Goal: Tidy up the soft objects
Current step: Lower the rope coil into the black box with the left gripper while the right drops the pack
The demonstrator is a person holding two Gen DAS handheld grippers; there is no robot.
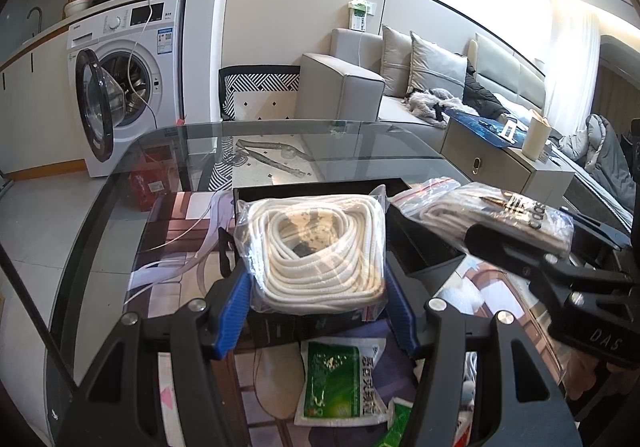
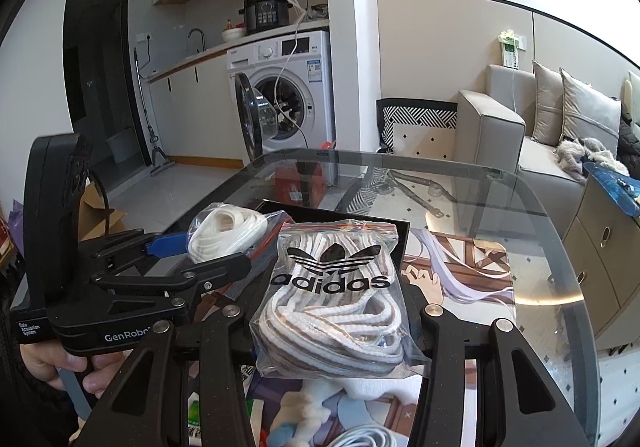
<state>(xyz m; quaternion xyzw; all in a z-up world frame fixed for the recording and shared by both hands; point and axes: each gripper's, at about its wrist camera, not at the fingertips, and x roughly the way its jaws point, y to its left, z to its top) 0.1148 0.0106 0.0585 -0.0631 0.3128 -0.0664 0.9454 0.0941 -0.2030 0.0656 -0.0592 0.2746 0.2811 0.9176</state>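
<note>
Fingers point(image 1: 236, 287) of the left gripper point(image 1: 318, 287), blue-padded, are closed against the two sides of a clear bag of coiled white rope point(image 1: 316, 251), lifted off the glass surface point(image 1: 280, 151). Those of the right gripper point(image 2: 332, 311) likewise clamp a zip bag of striped laces printed "adidas" point(image 2: 332, 287).

Directly ahead of both pairs, just past the bags, lies the black tray point(image 1: 320, 185), its long side running across the line of reach. From the left wrist view the rope bag already hangs over the tray's near edge, so the left hand looks nearer; the laces bag sits to its right, over the tray's corner. Lowering forward should seat each bag, I judge.
</note>
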